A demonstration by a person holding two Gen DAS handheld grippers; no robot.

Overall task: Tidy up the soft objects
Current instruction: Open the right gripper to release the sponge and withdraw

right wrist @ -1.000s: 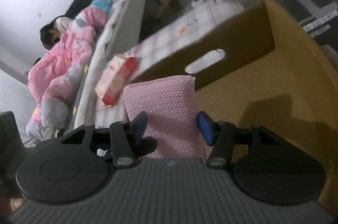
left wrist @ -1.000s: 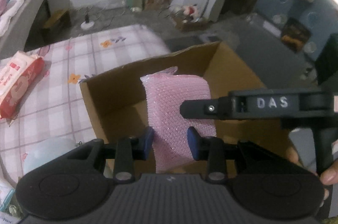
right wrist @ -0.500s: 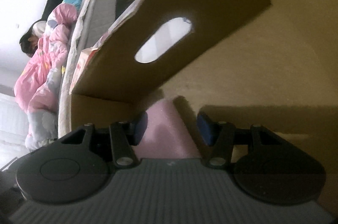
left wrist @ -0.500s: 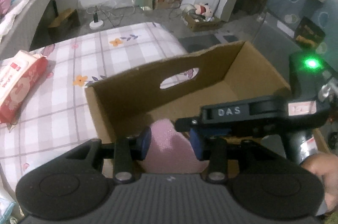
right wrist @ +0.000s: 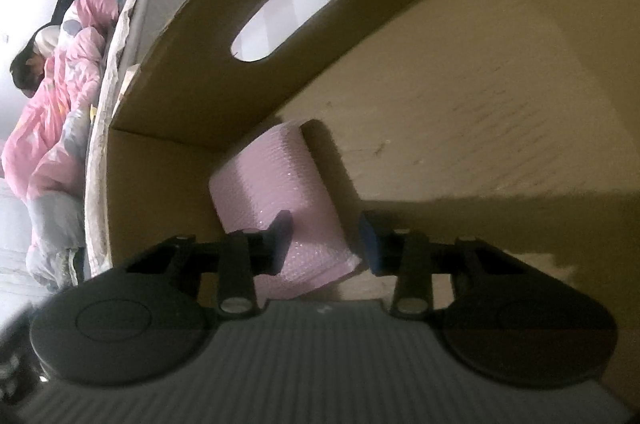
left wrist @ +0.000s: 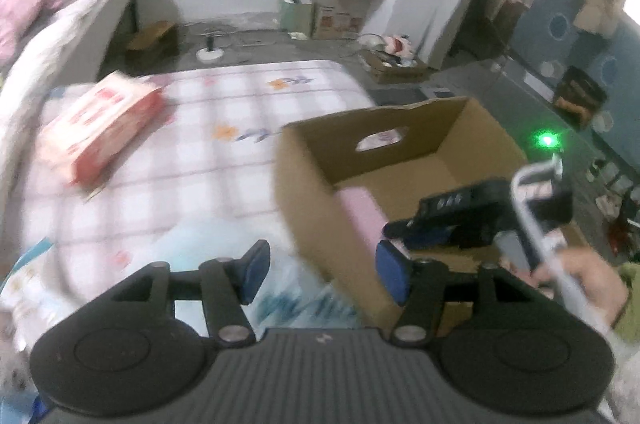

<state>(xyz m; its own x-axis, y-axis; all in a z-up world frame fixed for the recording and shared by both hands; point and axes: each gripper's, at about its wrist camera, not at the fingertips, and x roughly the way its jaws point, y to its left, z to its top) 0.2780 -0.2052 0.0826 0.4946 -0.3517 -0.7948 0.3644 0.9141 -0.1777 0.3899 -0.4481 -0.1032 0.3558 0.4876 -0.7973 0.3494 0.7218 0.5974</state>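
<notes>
Pink bubble-wrap pad (right wrist: 276, 199) lay inside the brown cardboard box (left wrist: 316, 220), against its side wall, as the right gripper (right wrist: 326, 240) hovered with jaws released; the left gripper (left wrist: 320, 272) gaped empty.

left wrist view above box rim, looking down – right wrist view inside cardboard box (right wrist: 480, 103); both share box.

The cardboard box (left wrist: 320, 224) stays roomy apart from the pink bubble-wrap roll (right wrist: 276, 199), seemingly against its corner.
</notes>
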